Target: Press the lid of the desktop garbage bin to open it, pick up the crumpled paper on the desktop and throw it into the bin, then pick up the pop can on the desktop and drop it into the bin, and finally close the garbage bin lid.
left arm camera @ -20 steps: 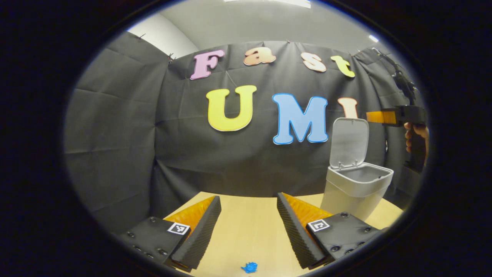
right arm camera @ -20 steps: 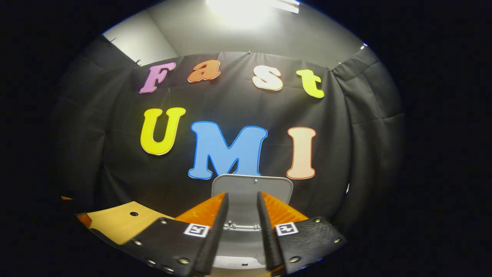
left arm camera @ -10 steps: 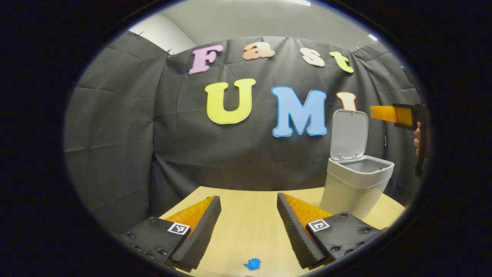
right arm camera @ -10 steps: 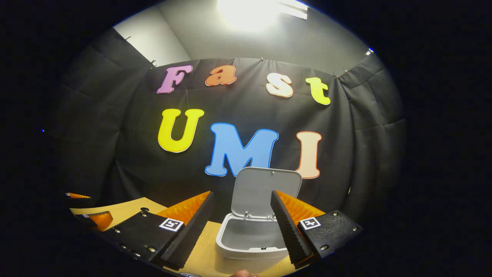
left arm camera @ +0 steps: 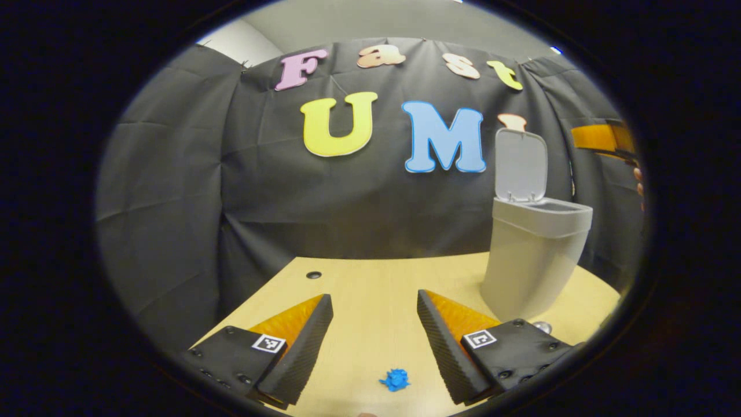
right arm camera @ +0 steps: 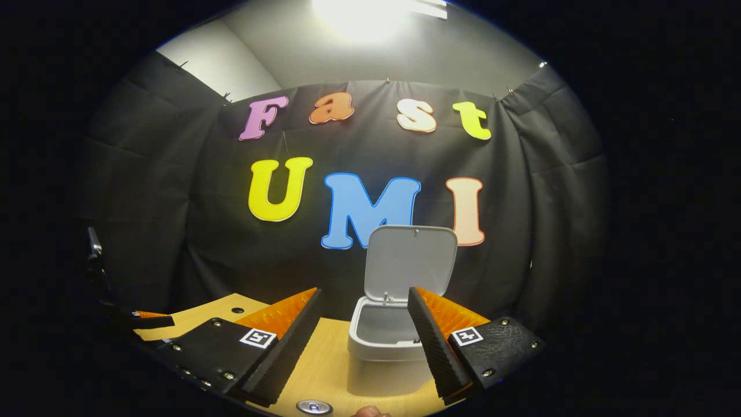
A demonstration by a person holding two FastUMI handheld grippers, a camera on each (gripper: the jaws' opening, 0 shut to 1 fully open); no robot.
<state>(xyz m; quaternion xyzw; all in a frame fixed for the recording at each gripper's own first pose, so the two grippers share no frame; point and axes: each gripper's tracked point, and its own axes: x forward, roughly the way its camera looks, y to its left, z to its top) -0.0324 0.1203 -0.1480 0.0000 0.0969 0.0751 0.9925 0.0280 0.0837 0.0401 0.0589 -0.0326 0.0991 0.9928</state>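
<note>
The white bin (left arm camera: 532,260) stands on the wooden table (left arm camera: 370,289) at the right, its lid (left arm camera: 521,165) swung upright. A small blue crumpled paper (left arm camera: 395,379) lies on the table low between the fingers of my left gripper (left arm camera: 374,296), which is open and empty above it. In the right gripper view the bin (right arm camera: 379,341) sits just ahead with its lid (right arm camera: 411,260) up, and my right gripper (right arm camera: 365,292) is open and empty, held short of the bin. A round silver top (right arm camera: 312,406), which looks like the pop can's, shows at the bottom edge.
The right gripper (left arm camera: 599,139) hangs high beyond the bin in the left gripper view, with a hand below it. The left gripper (right arm camera: 150,318) shows at the far left of the right gripper view. A small hole (left arm camera: 314,274) marks the table's back corner. Black cloth walls the back.
My right gripper opened and drew back from the bin, whose lid stays up. My left gripper dropped lower toward the table, bringing the blue paper further into view.
</note>
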